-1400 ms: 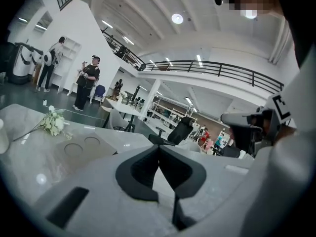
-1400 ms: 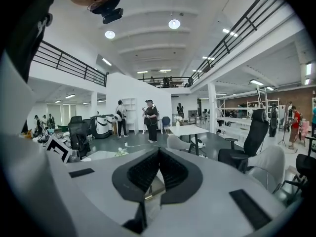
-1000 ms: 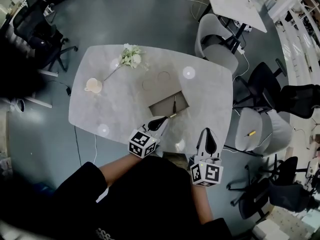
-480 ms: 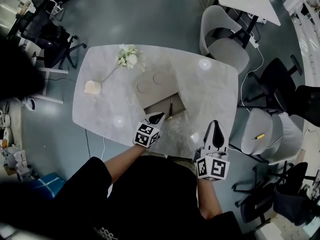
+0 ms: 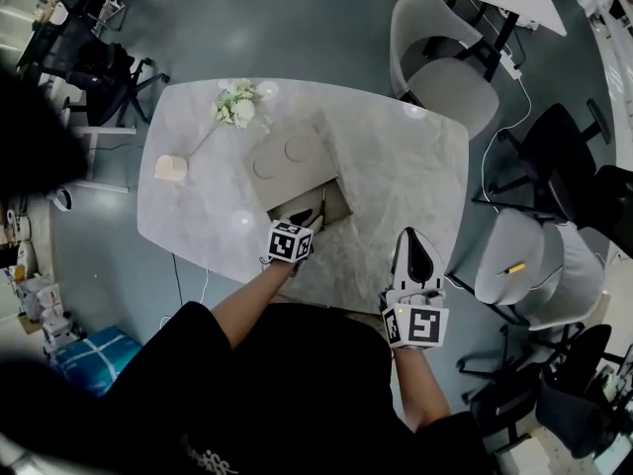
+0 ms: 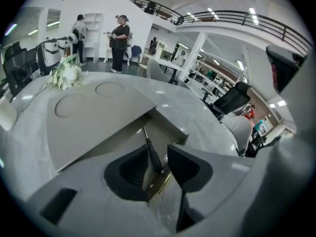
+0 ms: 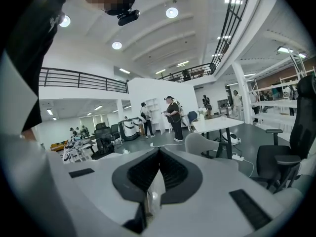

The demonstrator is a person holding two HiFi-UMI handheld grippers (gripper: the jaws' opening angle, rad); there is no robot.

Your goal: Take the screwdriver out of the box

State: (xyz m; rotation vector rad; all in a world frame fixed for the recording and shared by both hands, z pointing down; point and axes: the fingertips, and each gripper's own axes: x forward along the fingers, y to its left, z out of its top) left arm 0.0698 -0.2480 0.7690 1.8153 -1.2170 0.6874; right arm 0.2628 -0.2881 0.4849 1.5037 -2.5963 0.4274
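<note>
A black-handled screwdriver (image 6: 151,153) stands slanted in the sunken box (image 5: 336,204) (image 6: 174,135) in the middle of the marble table, its thin shaft pointing away from me. My left gripper (image 5: 313,222) (image 6: 159,166) reaches down into the box at its near edge. Its jaws are opening, with the screwdriver's handle in the gap between them and close to the left pad. My right gripper (image 5: 413,240) (image 7: 158,152) hovers over the table's near right edge, shut and empty.
The box's grey lid (image 5: 280,162) (image 6: 94,113), with two round dents, lies open to the left. White flowers (image 5: 235,107) and a cup (image 5: 170,168) sit at the table's left. Chairs (image 5: 442,52) (image 5: 506,261) stand to the right. People stand in the far background.
My left gripper has sunk towards the box with the screwdriver and its jaws have parted. The right gripper stays shut near the table's near edge.
</note>
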